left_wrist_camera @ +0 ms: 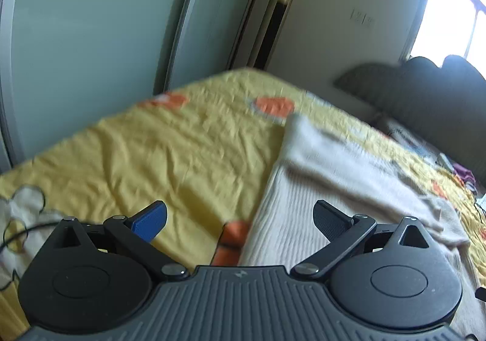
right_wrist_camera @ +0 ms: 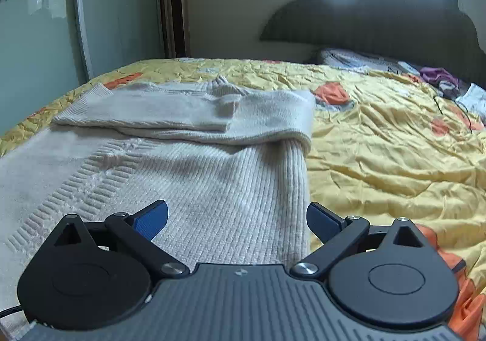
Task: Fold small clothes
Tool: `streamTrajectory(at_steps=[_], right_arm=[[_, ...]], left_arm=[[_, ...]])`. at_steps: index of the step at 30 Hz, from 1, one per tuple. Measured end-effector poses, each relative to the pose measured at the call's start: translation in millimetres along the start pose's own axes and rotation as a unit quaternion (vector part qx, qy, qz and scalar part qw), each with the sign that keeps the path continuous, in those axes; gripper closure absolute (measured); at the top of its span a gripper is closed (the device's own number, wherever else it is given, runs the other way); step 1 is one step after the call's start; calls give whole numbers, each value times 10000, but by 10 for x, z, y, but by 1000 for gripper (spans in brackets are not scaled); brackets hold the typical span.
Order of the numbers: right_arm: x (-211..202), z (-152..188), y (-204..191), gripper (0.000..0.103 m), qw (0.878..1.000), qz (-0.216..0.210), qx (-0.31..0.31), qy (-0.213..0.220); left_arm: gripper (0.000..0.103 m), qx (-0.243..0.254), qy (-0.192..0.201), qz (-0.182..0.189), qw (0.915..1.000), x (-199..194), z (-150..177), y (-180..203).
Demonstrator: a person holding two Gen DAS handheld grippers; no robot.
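Left gripper (left_wrist_camera: 240, 221) spread wide, holds nothing, over sweater's left edge | right gripper (right_wrist_camera: 237, 219) spread wide, over sweater's right edge | cream knit sweater (right_wrist_camera: 188, 165) flat on yellow bedspread (right_wrist_camera: 379, 134), sleeves folded in | next, likely: pinch near hem, fold up toward collar

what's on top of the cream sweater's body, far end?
Both sleeves are folded across the cream sweater, one overlapping the other, with the collar showing behind them. The sweater lies on the yellow quilt; the chest under the sleeves is hidden.

yellow quilt (right_wrist_camera: 379, 140), dark headboard (right_wrist_camera: 379, 16)
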State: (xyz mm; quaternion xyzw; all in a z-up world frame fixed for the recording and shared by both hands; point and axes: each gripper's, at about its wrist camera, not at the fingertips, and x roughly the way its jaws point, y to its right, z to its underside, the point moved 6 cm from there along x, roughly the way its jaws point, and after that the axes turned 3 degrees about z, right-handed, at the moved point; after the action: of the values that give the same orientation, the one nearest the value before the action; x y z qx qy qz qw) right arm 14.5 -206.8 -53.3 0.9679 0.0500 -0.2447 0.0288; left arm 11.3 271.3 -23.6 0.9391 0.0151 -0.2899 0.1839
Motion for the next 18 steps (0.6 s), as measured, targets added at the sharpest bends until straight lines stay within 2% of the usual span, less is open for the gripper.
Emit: streamTrajectory(at_steps=[2, 4, 7, 11, 13, 16, 18], right_arm=[[78, 84, -11, 3, 9997, 68, 25, -221], [98, 168, -74, 3, 9992, 104, -152, -357], [-24, 204, -111, 4, 9987, 75, -404, -305], [-165, 227, -43, 4, 9996, -142, -80, -246], [-157, 277, -31, 3, 9994, -149, -19, -311], [-92, 377, -58, 0, 9986, 39, -241, -463], [-76, 426, -48, 0, 9988, -29, -144, -458]], left_arm=[[0, -218, -323, -31, 9992, 76, 115, -100], [0, -334, -475, 98, 9983, 85, 213, -131], [0, -3, -494, 116, 9987, 11, 269, -79], [0, 360, -573, 9, 9977, -24, 319, -8], [0, 460, -562, -81, 9973, -18, 342, 22], [0, 532, -557, -187, 9968, -3, 369, 43], [0, 555, -556, -275, 9965, 2, 391, 52]])
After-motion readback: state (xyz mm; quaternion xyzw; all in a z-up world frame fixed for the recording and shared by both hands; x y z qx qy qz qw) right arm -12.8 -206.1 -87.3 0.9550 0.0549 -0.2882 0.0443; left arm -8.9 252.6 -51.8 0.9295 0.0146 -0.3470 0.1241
